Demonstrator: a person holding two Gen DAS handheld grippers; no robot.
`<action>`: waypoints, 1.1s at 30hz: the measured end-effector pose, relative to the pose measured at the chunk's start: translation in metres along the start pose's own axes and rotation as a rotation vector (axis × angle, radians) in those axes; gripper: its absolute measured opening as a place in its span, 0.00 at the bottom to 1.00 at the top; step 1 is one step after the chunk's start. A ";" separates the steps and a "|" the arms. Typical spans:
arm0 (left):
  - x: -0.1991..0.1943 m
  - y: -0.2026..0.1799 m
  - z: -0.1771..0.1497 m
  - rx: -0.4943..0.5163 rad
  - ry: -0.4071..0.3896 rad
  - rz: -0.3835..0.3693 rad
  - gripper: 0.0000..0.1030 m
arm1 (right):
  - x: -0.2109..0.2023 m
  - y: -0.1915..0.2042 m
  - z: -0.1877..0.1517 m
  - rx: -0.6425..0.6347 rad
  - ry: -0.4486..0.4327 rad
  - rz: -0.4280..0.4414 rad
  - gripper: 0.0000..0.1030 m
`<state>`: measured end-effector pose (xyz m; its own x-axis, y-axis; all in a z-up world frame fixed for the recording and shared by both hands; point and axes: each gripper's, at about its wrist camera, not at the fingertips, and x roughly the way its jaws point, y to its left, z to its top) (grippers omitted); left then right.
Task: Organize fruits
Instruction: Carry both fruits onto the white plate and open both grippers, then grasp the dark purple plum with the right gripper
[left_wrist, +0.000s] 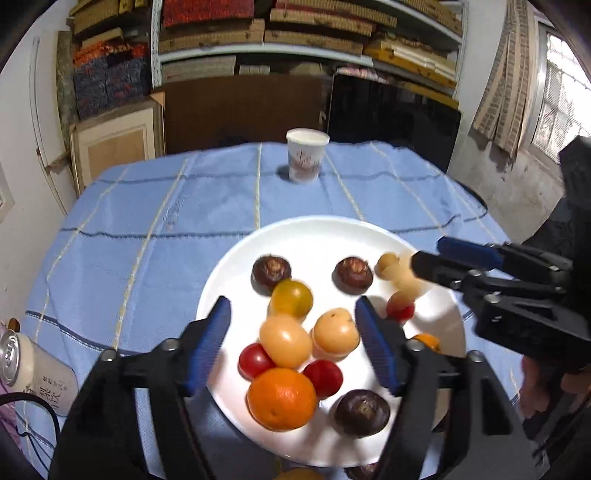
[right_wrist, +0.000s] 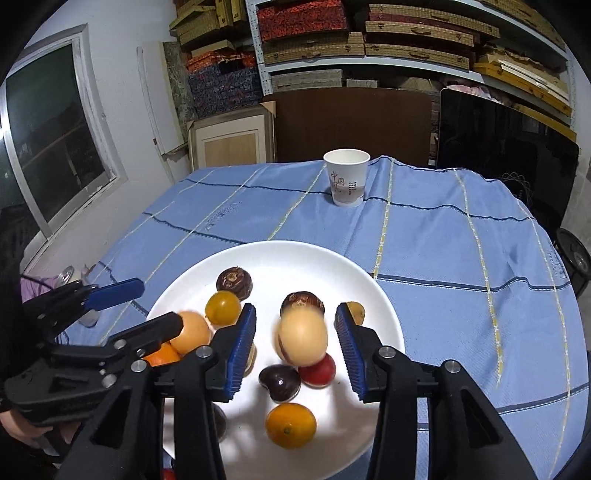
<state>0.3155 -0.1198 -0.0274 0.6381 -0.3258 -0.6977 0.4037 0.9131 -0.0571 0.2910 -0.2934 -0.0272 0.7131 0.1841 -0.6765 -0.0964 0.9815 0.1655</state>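
A white plate (left_wrist: 306, 236) (right_wrist: 207, 273) on the blue tablecloth holds several fruits: an orange (left_wrist: 282, 398), red cherry tomatoes (left_wrist: 255, 360), pale orange fruits (left_wrist: 285, 340), a yellow tomato (left_wrist: 291, 298) and dark brown water chestnuts (left_wrist: 271, 272). My left gripper (left_wrist: 293, 345) is open and empty above the plate. My right gripper (right_wrist: 295, 354) is open; a blurred tan fruit (right_wrist: 303, 339) lies between its fingers, free of the pads. The right gripper also shows in the left wrist view (left_wrist: 428, 258).
A paper cup (left_wrist: 307, 155) (right_wrist: 347, 177) stands at the table's far side. A drink can (left_wrist: 14, 358) lies at the left edge. Shelves of boxes, a brown board and a dark screen (right_wrist: 506, 162) stand behind the table.
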 end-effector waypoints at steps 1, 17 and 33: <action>-0.005 -0.001 -0.001 0.006 -0.014 0.008 0.70 | -0.002 0.000 -0.001 0.006 -0.002 0.006 0.44; -0.107 -0.006 -0.131 0.059 -0.062 -0.014 0.86 | -0.068 0.004 -0.116 -0.025 0.062 -0.023 0.54; -0.097 0.025 -0.177 -0.073 0.008 0.068 0.87 | -0.017 0.032 -0.144 -0.068 0.133 -0.145 0.34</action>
<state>0.1472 -0.0222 -0.0873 0.6568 -0.2611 -0.7075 0.3109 0.9485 -0.0615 0.1761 -0.2578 -0.1142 0.6254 0.0416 -0.7792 -0.0493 0.9987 0.0137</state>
